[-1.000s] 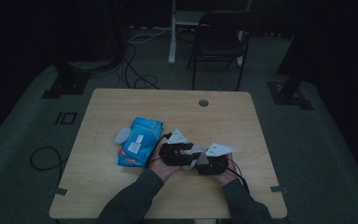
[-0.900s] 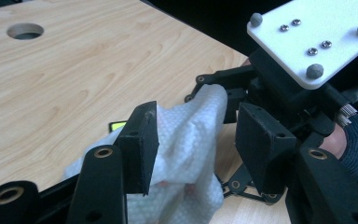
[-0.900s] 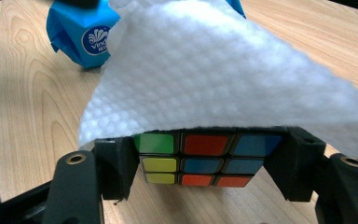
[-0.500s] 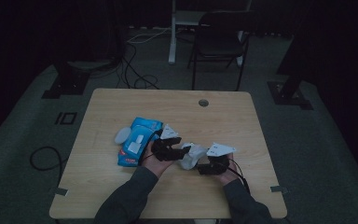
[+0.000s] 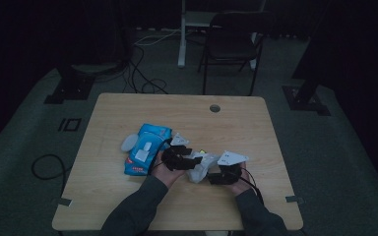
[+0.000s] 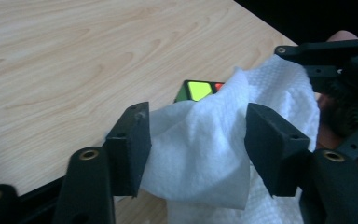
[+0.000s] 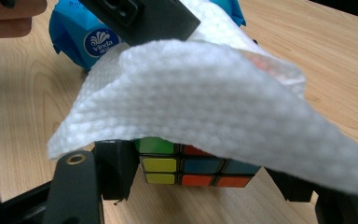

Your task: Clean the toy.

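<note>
- While the right gripper [image 5: 215, 173] pinched the puzzle cube [image 7: 186, 168] on the tabletop [image 5: 128, 110], a white wipe [image 6: 205, 140] lay draped over the cube's top.
- Left gripper [image 6: 193, 149]: fingers [image 6: 130, 144] spread, having just been opening; the wipe sat between them, not visibly squeezed.
- Key relation: the cube lay just beyond and below the left fingers, under the wipe; the left hand [image 5: 163, 169] was nearer the cloth, the right hand [image 5: 238, 182] nearer the cube.
- Cube: hard, glossy, square tiles in green, yellow, orange, blue.
- Wipe: soft, embossed, limp, long fold running left to right.
- Blue tissue pack [image 5: 145, 150]: crinkly plastic, far left of the grippers.
</note>
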A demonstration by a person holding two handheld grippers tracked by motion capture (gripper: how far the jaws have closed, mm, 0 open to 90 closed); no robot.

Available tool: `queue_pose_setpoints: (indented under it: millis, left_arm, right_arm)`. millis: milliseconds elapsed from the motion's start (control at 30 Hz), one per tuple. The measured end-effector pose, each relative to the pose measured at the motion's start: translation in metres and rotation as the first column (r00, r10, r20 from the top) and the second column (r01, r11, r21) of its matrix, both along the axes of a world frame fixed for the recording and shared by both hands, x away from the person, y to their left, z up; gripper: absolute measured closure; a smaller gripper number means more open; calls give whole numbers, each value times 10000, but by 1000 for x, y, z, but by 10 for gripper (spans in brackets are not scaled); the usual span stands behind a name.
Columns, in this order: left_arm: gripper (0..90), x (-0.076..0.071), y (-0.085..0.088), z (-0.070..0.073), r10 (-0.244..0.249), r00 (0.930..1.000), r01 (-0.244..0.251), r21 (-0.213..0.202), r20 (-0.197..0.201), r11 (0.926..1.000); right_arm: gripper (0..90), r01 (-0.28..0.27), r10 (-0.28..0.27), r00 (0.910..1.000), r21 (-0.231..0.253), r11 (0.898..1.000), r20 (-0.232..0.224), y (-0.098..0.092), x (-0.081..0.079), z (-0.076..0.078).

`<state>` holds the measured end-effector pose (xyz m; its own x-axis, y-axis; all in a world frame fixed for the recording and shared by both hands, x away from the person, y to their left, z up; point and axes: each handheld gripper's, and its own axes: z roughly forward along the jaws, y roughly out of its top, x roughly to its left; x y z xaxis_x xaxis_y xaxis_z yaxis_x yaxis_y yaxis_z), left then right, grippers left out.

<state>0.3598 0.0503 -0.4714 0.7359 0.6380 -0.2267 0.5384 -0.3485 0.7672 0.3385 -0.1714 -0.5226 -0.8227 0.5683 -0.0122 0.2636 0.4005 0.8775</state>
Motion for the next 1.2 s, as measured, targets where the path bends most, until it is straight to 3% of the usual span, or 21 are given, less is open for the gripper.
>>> queue_pose_setpoints:
  millis: [200,500,767,1033,1200]
  left_arm:
    - [615,-1,-4,0,-132,9999,132,5,-19,9999]
    - [832,4,-3,5,455,9979,-467,254,451,9986]
    - [857,6,-5,5,703,9955,-722,279,642,9970]
    - [858,-9,-15,5,82,9909,-176,689,1347,9975]
    - [858,-18,-18,3,-309,9887,188,834,1465,9963]
  right_arm:
    - [348,-128,128,9999,-134,9998,-3,3,-1,-2]
    - [348,-385,386,9993,-185,9991,13,8,-3,-1]
    - [347,-460,461,9989,-199,9987,64,9,-5,0]
    - [347,-315,316,9995,-209,9993,22,8,-4,0]
    - [348,-252,253,9997,-229,9994,26,8,-4,-1]
